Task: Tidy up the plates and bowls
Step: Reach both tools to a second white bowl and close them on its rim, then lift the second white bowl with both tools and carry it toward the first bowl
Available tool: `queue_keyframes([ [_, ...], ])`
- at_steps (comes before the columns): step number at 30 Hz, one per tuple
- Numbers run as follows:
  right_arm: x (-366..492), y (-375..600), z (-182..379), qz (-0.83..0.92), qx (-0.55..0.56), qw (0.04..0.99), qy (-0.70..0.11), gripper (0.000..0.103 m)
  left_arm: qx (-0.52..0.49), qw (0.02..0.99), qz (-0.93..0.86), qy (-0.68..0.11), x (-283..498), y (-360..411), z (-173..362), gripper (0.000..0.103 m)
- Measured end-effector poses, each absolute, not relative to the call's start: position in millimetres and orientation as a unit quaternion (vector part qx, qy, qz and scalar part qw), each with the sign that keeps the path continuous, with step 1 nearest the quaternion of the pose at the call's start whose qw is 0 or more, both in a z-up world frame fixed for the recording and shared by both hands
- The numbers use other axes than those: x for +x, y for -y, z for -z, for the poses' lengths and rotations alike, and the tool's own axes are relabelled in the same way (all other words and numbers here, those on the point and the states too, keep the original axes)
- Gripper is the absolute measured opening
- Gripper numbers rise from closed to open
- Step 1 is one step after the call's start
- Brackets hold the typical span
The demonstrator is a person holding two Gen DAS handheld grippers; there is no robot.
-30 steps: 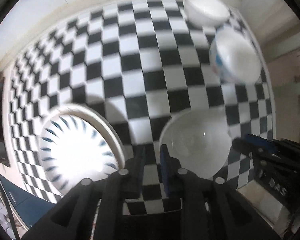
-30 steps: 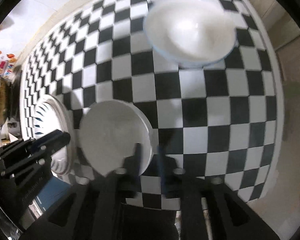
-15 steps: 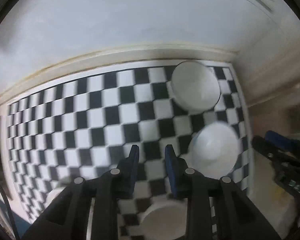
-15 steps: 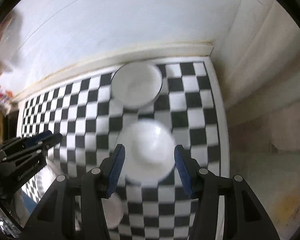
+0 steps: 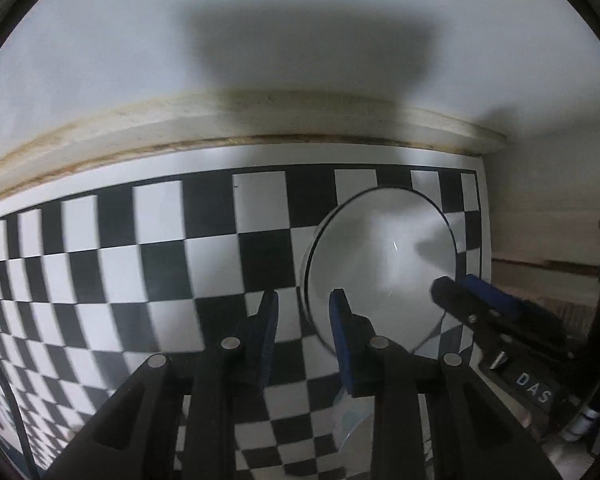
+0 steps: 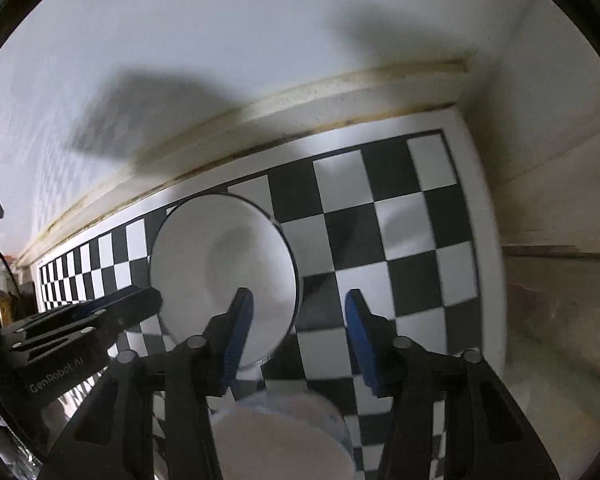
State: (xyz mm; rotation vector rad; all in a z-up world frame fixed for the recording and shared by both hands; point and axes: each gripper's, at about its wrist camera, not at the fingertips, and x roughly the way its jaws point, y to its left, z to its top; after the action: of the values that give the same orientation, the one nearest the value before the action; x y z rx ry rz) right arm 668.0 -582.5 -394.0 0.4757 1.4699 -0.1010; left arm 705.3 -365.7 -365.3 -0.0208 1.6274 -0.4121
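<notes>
A white bowl [image 5: 384, 264] with a thin dark rim sits on the checkered cloth [image 5: 140, 260] near the back right corner; it also shows in the right wrist view [image 6: 224, 268]. My left gripper [image 5: 303, 312] is open and empty, its jaws straddling the bowl's left rim. My right gripper [image 6: 296, 312] is open and empty, its left finger over the bowl's right side. A second white bowl with blue marks [image 6: 284, 436] lies just below the right gripper; a sliver of it shows in the left wrist view [image 5: 352, 420].
A white wall and a stained cream ledge [image 5: 220, 128] run along the back of the table. The table's right edge [image 6: 488, 240] is close, with a lower wooden surface [image 6: 560, 300] beyond it.
Both grippers have moved forward and down toward the far bowl at the back right. The right gripper's jaws stay wide; the plate and nearer bowl have dropped out of view.
</notes>
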Motion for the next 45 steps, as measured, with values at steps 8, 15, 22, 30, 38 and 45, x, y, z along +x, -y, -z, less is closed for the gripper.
queue_keyframes([
  [8, 677, 587, 432, 0.036, 0.257, 0.685, -0.681, 0.010, -0.026, 0.651, 0.184, -0.736, 711, 361, 388, 0.010],
  [15, 676, 582, 431, 0.037, 0.246, 0.689, -0.681, 0.009, -0.033, 0.648, 0.186, -0.738, 715, 359, 385, 0.007],
  [22, 661, 580, 424, 0.034, 0.252, 0.692, -0.676, 0.008, -0.038, 0.647, 0.195, -0.736, 709, 361, 382, 0.007],
  [30, 652, 580, 413, 0.025, 0.254, 0.698, -0.669, 0.008, -0.035, 0.656, 0.201, -0.727, 700, 355, 363, 0.007],
  [38, 637, 566, 388, 0.016, 0.249, 0.711, -0.657, 0.008, -0.030, 0.667, 0.209, -0.715, 680, 347, 333, 0.007],
  [45, 616, 544, 355, 0.010, 0.242, 0.724, -0.646, 0.008, -0.031, 0.676, 0.216, -0.704, 649, 317, 302, 0.007],
])
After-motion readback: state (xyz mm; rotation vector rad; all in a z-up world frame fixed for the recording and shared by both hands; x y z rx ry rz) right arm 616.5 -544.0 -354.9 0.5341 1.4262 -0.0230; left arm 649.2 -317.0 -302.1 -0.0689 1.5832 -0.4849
